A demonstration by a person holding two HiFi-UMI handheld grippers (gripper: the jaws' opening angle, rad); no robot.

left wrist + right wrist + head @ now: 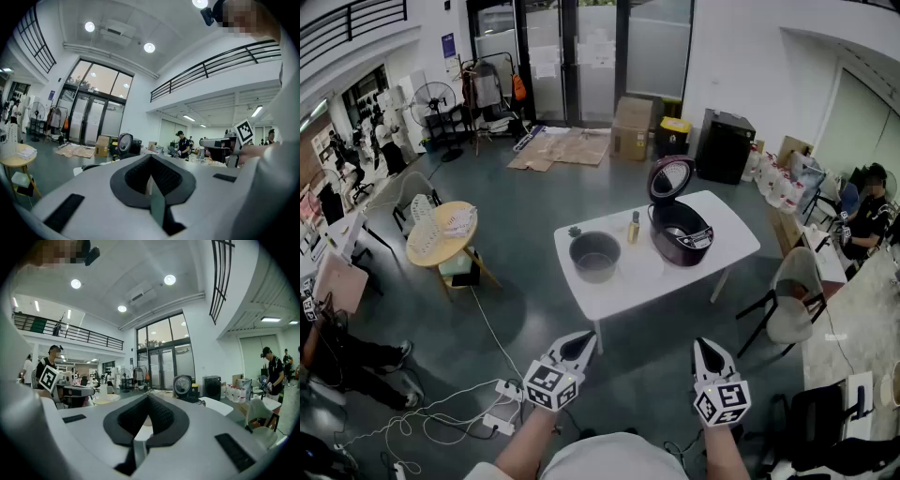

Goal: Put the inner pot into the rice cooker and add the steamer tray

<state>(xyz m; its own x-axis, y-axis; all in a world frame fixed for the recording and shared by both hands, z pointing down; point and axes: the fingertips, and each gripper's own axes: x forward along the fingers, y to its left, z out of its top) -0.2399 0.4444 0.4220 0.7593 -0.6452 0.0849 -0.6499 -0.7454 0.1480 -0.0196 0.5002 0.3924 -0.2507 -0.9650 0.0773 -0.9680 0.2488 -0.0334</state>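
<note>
Left gripper (581, 342): we record jaws pressed together with nothing between them, held level and well apart from the table.
Right gripper (704, 347): we record likewise, jaws together and empty.
Inner pot (595, 255): we find it upright on the white table (623, 289), outside the cooker.
Rice cooker (681, 232): lid raised, on the table's right part.
Bottle (634, 227): small and upright, between pot and cooker.
</note>
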